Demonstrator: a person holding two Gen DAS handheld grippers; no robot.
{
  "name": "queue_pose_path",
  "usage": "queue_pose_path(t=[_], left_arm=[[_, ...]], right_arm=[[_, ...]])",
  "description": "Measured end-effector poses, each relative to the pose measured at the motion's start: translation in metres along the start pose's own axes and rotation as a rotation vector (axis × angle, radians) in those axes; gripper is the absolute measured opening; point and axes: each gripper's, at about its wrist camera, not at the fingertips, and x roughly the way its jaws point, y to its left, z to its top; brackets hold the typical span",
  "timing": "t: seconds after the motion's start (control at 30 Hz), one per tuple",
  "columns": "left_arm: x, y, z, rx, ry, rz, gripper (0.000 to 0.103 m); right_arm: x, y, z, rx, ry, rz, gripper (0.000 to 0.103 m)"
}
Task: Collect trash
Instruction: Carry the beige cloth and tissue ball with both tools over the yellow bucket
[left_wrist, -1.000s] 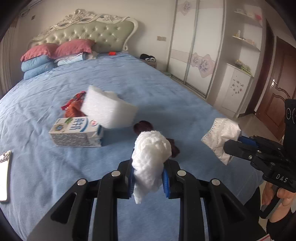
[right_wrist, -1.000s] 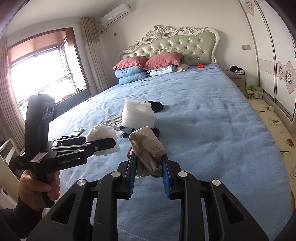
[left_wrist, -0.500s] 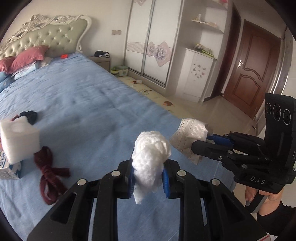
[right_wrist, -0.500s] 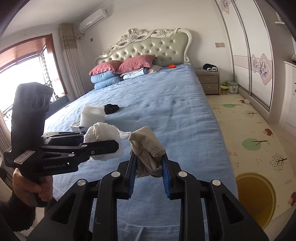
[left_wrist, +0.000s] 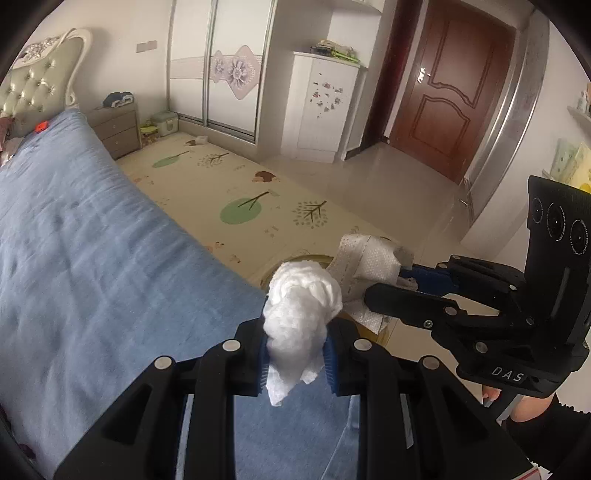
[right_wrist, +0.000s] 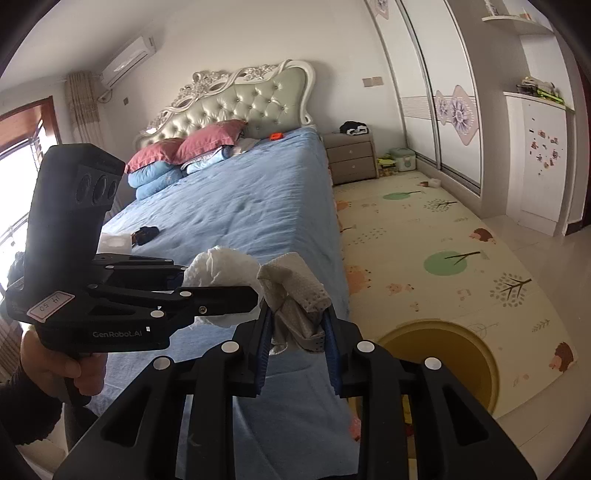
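Two pieces of trash carried from bed to bin. The left gripper (left_wrist: 297, 363) is pressed together on a crumpled white tissue wad (left_wrist: 301, 314), which is pinched low between the blue pads so that most of its bulk stands clear above the fingertips and a loose corner hangs below. The right gripper (right_wrist: 297, 360) is clamped in the same way on a greyish dotted wipe (right_wrist: 295, 306), folded over itself and gripped near its base; in the left wrist view the same wipe (left_wrist: 369, 266) is seen projecting from the jaws just beside the tissue wad. Both loads are held side by side, close but not shown touching, over the corner of the blue bedspread (right_wrist: 240, 206) and towards the yellow bin (right_wrist: 439, 358), which stands on the patterned play mat (right_wrist: 461, 266) just beside the bed. The bin mouth is open and lies below and ahead of the right-hand load, so a drop is judged to be the step in hand. More litter, including a white foam block (right_wrist: 116, 242), is left on the bed, well apart from the grippers
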Motion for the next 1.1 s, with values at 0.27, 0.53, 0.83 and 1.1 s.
queue_pose_path(t=[0.27,0.53,0.83,1.1], left_arm=[[0.066,-0.026,0.031,0.038,0.127,-0.088,0.024],[0.138,-0.052,0.057,0.115,0.269,-0.074,0.027],[0.192,-0.063,0.074,0.152,0.419,-0.090,0.027],[0.207,-0.060,0.066,0.139,0.466,-0.114,0.027]], right_arm=[[-0.005,-0.065,-0.012,0.074,0.048,-0.137,0.026],[0.006,-0.115,-0.028,0.136,0.115,-0.179,0.026],[0.026,-0.155,-0.043,0.198,0.190,-0.201,0.026],[0.037,-0.161,-0.052,0.197,0.218,-0.215,0.026]])
